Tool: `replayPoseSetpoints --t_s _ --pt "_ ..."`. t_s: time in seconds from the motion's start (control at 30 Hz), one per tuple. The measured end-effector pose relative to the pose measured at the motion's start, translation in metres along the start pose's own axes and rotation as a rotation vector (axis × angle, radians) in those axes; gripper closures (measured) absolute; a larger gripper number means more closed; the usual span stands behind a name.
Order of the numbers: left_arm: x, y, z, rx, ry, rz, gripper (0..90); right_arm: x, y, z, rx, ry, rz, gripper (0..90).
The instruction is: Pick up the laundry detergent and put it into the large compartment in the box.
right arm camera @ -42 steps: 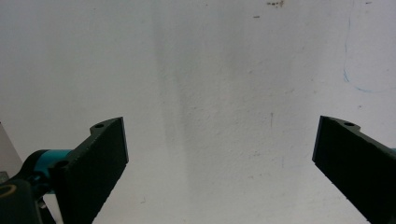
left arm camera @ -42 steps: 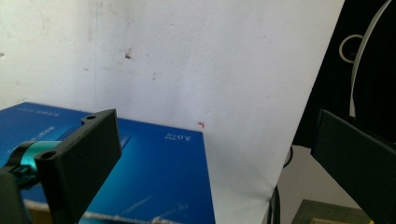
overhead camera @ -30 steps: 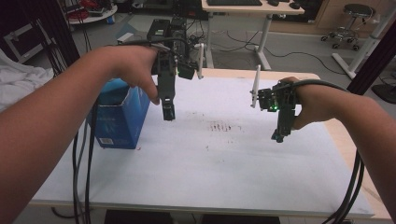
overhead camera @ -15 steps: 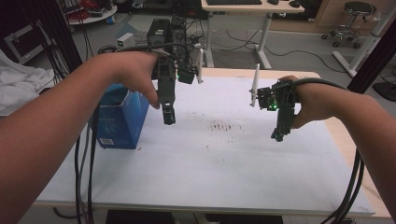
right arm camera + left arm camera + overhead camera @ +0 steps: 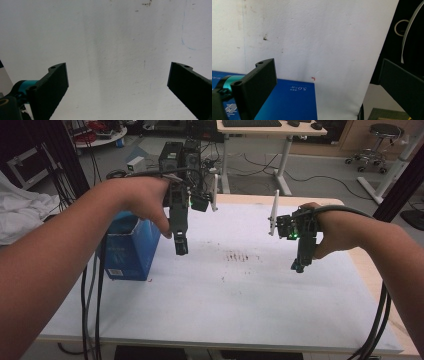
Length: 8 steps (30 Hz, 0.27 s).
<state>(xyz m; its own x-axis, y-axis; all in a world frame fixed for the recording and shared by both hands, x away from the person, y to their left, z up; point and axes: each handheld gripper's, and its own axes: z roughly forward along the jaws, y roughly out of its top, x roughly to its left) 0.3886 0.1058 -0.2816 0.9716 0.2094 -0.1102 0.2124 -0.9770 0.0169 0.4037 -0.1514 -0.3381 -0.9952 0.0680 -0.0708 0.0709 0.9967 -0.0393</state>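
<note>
The blue box (image 5: 131, 251) stands at the desk's (image 5: 225, 305) left edge, just beside the left gripper (image 5: 181, 247). Both grippers' jaws gape empty — the right gripper (image 5: 299, 266) hovers well apart. Best straddle the box squarely, then close gently.

The high view looked forward and down from above the person's side, taking in the whole white counter (image 5: 225, 305) at mid-frame. The left gripper view sat close over the counter's edge, the blue box (image 5: 287, 102) in its lower left; the same box stood at the high view's left. The right gripper view faced bare counter, very near.
</note>
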Motion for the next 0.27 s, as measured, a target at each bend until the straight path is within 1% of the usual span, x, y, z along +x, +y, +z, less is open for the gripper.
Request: replayPoseSetpoints --t_s 0.1,0.27 --pt "-0.0001 -0.0001 -0.0007 0.006 0.002 0.007 1.7 0.0000 0.0005 -0.0006 -0.007 -0.002 0.003 2.4" --pt "-0.0007 -0.0013 -0.0013 0.001 0.003 0.002 1.7 0.0006 0.0021 -0.0007 -0.006 -0.002 -0.007 2.4"
